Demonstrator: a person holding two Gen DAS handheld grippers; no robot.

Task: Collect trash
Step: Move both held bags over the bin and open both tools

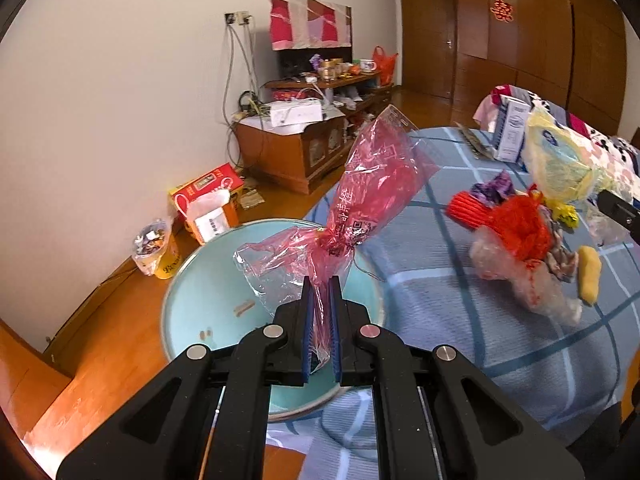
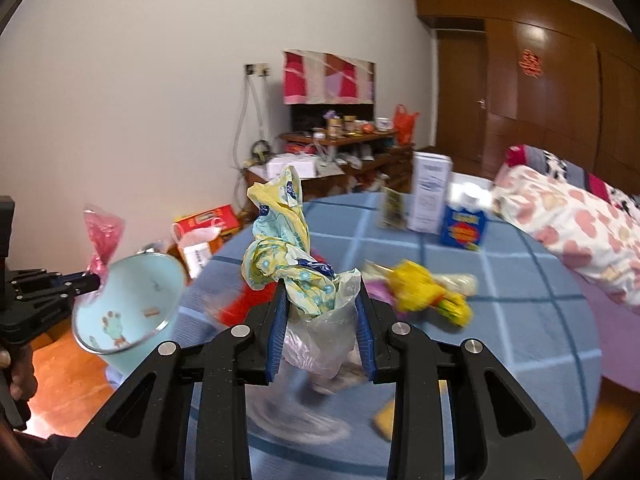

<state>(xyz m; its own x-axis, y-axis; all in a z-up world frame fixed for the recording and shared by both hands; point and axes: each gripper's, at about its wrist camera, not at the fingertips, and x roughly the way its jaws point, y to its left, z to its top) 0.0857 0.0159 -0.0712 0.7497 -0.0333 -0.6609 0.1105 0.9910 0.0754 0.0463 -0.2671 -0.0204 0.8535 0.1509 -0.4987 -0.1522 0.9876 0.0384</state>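
My left gripper is shut on the twisted neck of a red see-through plastic bag, which sticks up above a pale blue bin beside the table. In the right wrist view the same left gripper holds the red bag over the bin's rim. My right gripper is shut on a crumpled yellow patterned bag with clear plastic bunched under it, lifted off the blue checked tablecloth. More trash lies there: a red net, clear wrap and yellow wrappers.
A white carton and a blue box stand at the table's far side. A quilt with pink hearts lies to the right. On the wooden floor by the wall are a red box, a filled cup and a low cabinet.
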